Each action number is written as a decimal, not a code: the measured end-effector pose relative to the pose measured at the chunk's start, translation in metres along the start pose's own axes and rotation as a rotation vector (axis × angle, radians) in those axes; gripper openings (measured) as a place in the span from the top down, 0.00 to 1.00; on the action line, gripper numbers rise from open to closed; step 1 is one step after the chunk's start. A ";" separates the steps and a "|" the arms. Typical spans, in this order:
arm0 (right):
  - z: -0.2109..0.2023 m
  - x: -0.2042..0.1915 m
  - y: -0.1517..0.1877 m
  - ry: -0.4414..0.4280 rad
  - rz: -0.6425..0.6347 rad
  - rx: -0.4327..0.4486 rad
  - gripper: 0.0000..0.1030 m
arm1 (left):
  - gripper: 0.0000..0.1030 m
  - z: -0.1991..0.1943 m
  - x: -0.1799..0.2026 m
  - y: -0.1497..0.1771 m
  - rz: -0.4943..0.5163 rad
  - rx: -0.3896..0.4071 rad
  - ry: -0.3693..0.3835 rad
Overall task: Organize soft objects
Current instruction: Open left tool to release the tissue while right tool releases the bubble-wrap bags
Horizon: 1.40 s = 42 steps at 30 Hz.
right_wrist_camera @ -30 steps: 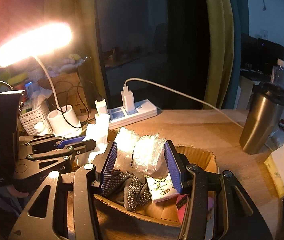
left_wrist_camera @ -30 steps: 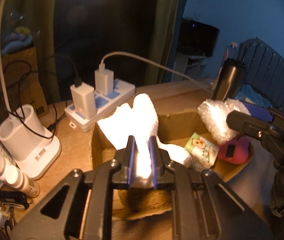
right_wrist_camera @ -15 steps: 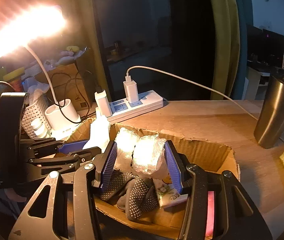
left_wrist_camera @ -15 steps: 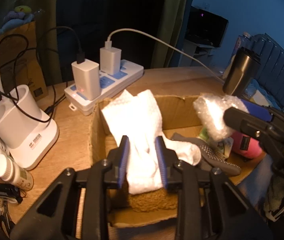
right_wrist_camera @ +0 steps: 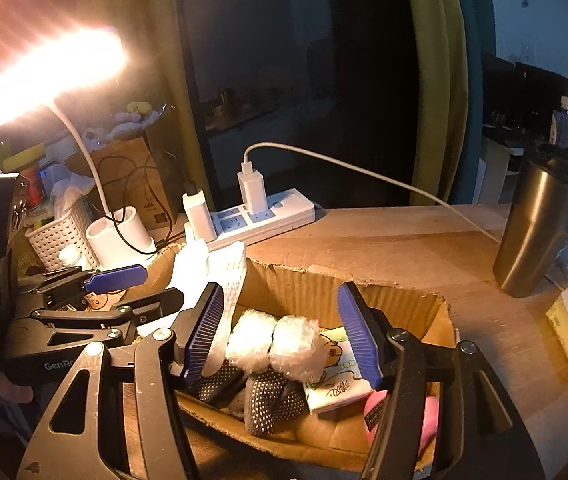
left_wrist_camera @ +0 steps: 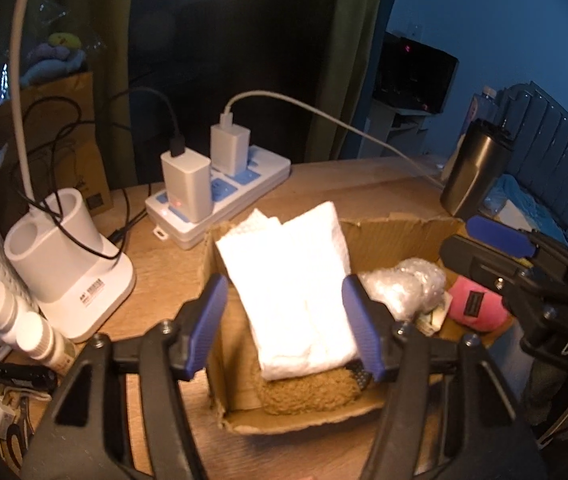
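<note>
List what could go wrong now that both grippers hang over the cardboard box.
1. The folded white cloth leans over the torn cardboard box's back-left corner and may slide out as the left gripper opens.
2. The crumpled clear bubble wrap sits loosely atop the dotted grey socks; the opening right gripper could snag it when withdrawing.

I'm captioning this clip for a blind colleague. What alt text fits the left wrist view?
The left hand-held gripper, jaws opening, straddles a white folded cloth that leans in a cardboard box, its pads off the cloth. Bubble wrap, a pink soft item and a brown fuzzy item also lie inside; the right hand-held gripper hovers at the box's right.
</note>
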State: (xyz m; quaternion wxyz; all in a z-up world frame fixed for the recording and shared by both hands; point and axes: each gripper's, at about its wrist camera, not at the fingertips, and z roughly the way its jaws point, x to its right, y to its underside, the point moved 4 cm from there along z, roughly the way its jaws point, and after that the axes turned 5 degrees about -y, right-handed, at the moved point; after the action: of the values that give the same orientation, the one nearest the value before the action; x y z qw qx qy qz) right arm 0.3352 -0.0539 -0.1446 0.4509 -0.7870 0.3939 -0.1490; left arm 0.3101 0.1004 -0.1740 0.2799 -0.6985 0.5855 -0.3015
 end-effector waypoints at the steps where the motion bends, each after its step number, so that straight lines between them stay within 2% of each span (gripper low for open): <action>1: -0.002 0.000 -0.001 0.003 0.000 0.003 0.39 | 0.41 -0.004 0.000 -0.001 0.001 0.007 -0.001; 24: -0.078 -0.024 0.004 0.037 -0.034 0.079 0.39 | 0.40 -0.082 0.012 0.005 0.006 0.117 0.004; 25: -0.081 -0.024 0.004 0.038 -0.035 0.082 0.39 | 0.39 -0.085 0.012 0.005 0.005 0.123 0.005; 28: -0.089 -0.027 0.006 0.041 -0.037 0.086 0.38 | 0.25 -0.095 0.013 0.006 0.002 0.142 0.010; 33: -0.099 -0.031 0.010 0.047 -0.040 0.091 0.31 | 0.25 -0.111 0.015 0.009 0.001 0.168 0.013; 42: -0.114 -0.036 0.023 0.060 -0.045 0.086 0.30 | 0.24 -0.135 0.020 0.021 -0.002 0.200 0.028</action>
State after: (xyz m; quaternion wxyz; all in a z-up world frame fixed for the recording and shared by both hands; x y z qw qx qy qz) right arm 0.2337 -0.1007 -0.0964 0.4689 -0.7706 0.3826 -0.1997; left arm 0.1981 0.0718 -0.0982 0.3398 -0.6633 0.5558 -0.3683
